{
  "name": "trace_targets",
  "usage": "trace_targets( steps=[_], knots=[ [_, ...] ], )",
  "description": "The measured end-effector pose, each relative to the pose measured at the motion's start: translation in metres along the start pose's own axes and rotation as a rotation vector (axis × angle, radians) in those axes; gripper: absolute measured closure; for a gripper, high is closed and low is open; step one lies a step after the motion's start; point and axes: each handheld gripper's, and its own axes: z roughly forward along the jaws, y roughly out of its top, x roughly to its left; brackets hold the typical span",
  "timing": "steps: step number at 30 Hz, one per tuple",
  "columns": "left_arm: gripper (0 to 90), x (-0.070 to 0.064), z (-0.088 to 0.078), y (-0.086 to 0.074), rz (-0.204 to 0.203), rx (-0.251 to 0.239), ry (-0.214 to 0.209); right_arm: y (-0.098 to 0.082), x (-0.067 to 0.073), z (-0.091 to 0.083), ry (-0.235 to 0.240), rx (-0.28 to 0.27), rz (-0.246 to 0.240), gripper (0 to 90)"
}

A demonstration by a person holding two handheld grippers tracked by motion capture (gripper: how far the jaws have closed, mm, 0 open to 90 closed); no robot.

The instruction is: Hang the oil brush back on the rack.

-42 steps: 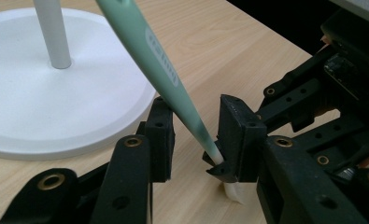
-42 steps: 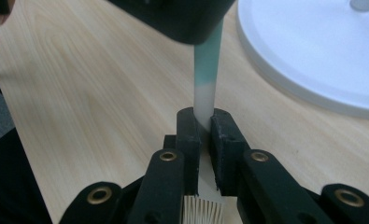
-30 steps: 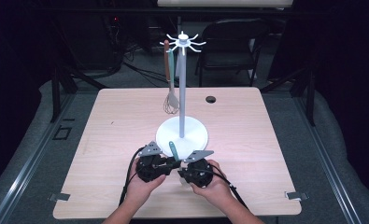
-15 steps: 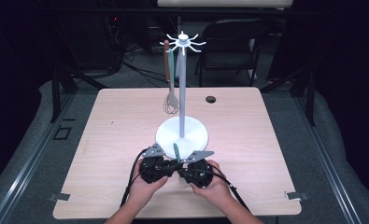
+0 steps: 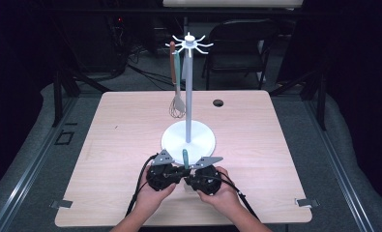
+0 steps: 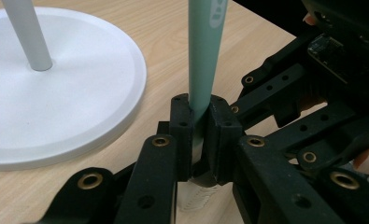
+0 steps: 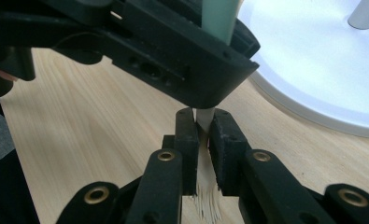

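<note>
At the near edge of the light wooden worktop (image 5: pixel 106 145), my two tongs meet just in front of the round white base of the utensil stand (image 5: pixel 171 140). My left tongs (image 5: pixel 179 170) pinch the mint-green plastic handle of a kitchen utensil (image 5: pixel 185 156); in the left tongs view the black pads (image 6: pixel 180 122) press on both sides of that handle (image 6: pixel 203 56), which stands about upright between them. The left jaws have just been closing on it. My right tongs (image 5: pixel 191 178) sit just beside the left ones, facing them. In the right tongs view the pads (image 7: pixel 188 130) flank the pale lower end of the same utensil (image 7: pixel 203 115), under the body of the left tongs (image 7: pixel 173 60); the right jaws have just been opening a little, and I cannot tell whether the pads touch it or stand slightly apart from it. What the utensil's working end is I cannot tell, it is hidden by the jaws. The stand's white pole (image 5: pixel 188 96) rises from the base to a ring of hooks (image 5: pixel 189 43). A brown-handled wire whisk (image 5: pixel 177 104) and a second mint-green-handled utensil (image 5: pixel 177 65) hang from the hooks, well apart from my tongs. A small dark round hole (image 5: pixel 218 103) sits at the far side of the worktop.
</note>
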Motion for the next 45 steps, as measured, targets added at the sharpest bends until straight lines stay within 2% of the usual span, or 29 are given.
trace_targets(
  steps=[14,19,24,26,29,33,35,40,45],
  knots=[
    [84.7,0.0,0.003,0.002,0.004,0.006,-0.006,-0.006,-0.003,-0.009,0.007,-0.007,0.015,74.3],
    [84.7,0.003,0.002,0.003,-0.016,-0.001,-0.023,-0.006,-0.006,-0.014,0.003,0.021,0.017,73.2],
    [84.9,0.006,-0.002,0.008,-0.031,-0.01,-0.041,-0.009,-0.008,-0.021,-0.003,0.009,0.022,72.2],
    [84.9,0.006,-0.004,0.012,-0.022,-0.013,-0.037,-0.009,-0.009,-0.023,-0.007,0.009,0.021,72.2],
    [84.9,0.009,-0.009,0.021,-0.007,-0.011,-0.034,-0.011,-0.013,-0.032,-0.014,-0.008,0.031,71.9],
    [85.0,0.011,-0.017,0.041,0.025,-0.01,-0.023,-0.013,-0.018,-0.037,-0.025,-0.017,0.034,71.5],
    [85.0,0.012,-0.022,0.052,0.046,-0.007,-0.008,-0.016,-0.023,-0.041,-0.03,-0.025,0.058,71.3],
    [85.0,0.014,-0.033,0.077,0.071,0.004,0.0,-0.019,-0.027,-0.044,-0.038,-0.018,0.068,70.5],
    [85.0,0.016,-0.044,0.101,0.087,-0.01,-0.007,-0.021,-0.032,-0.045,-0.035,-0.005,0.076,68.3]
  ],
)
